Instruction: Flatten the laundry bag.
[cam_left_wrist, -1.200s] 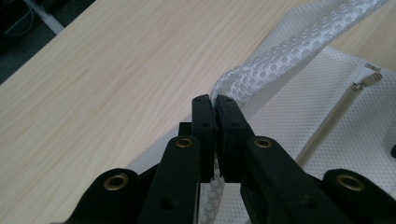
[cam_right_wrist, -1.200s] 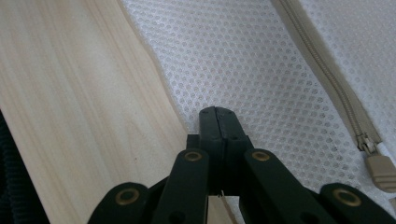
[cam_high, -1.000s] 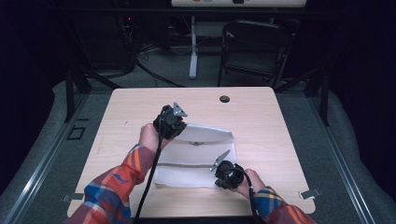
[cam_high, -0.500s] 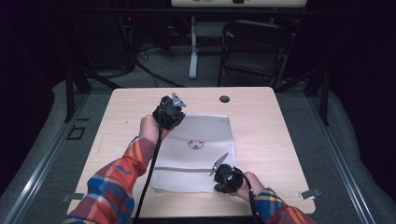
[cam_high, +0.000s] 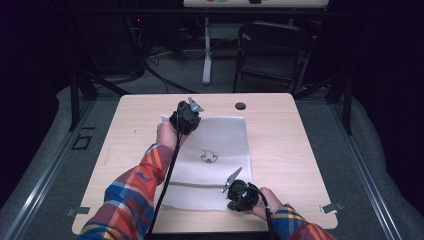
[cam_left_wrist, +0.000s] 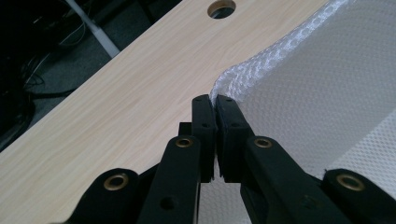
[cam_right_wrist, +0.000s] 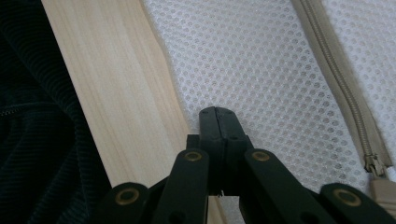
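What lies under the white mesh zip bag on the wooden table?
The white mesh zip bag lies flat on the light wooden table, whose bare wood shows all round it. Whatever is beneath its middle is covered. The left gripper pinches its far corner.

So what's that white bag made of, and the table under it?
The white bag looks like synthetic mesh fabric: a honeycomb of small holes, with a beige zipper. The table looks like pale wood-grain laminate, matte, though solid wood can't be ruled out.
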